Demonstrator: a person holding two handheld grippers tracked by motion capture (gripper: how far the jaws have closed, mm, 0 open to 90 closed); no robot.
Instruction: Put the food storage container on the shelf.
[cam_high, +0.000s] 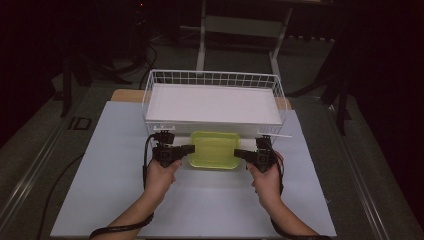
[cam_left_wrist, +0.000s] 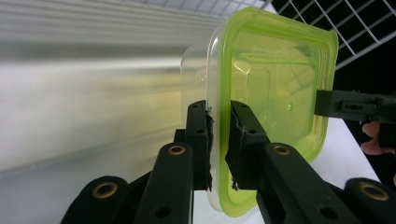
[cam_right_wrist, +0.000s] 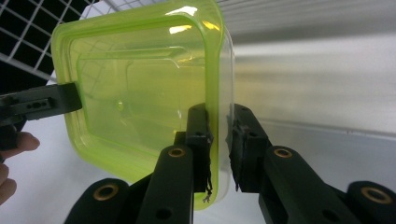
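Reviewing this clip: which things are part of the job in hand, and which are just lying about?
In the job:
- green-lidded container, gripped at opposite rims
- left gripper
- right gripper
- likely the white wire basket just behind

Lying about:
- white table sheet
- metal stand on the floor beyond

Left claw (cam_high: 189, 148) and right claw (cam_high: 238, 153), jaws nearly closed.

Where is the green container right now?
In the high view the green container sits mid-table, just in front of the white wire basket, between the left gripper and right gripper.
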